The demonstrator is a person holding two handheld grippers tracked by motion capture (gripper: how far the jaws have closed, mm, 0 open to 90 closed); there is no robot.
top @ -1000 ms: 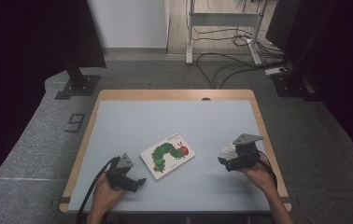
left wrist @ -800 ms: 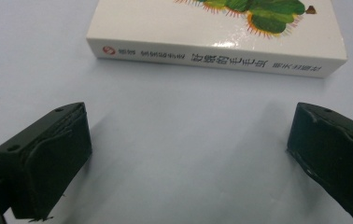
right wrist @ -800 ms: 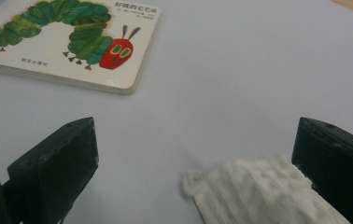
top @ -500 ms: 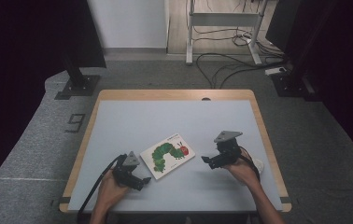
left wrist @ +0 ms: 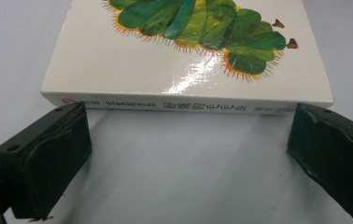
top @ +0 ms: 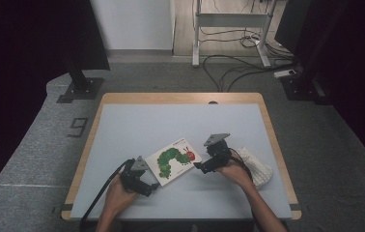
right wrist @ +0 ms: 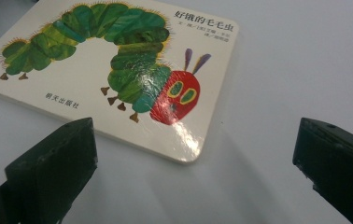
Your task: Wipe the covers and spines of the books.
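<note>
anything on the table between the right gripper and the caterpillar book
Nothing: in the right gripper view, only bare table lies between the open right gripper and the near corner of the book. The high view agrees.

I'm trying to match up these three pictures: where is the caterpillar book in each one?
High view: the book lies flat at the table's near middle, between the left gripper and right gripper.
Left gripper view: its spine faces the open jaws, cover across the top.
Right gripper view: upper left, one rounded corner toward the open jaws.
Shared landmark: the green caterpillar.
</note>
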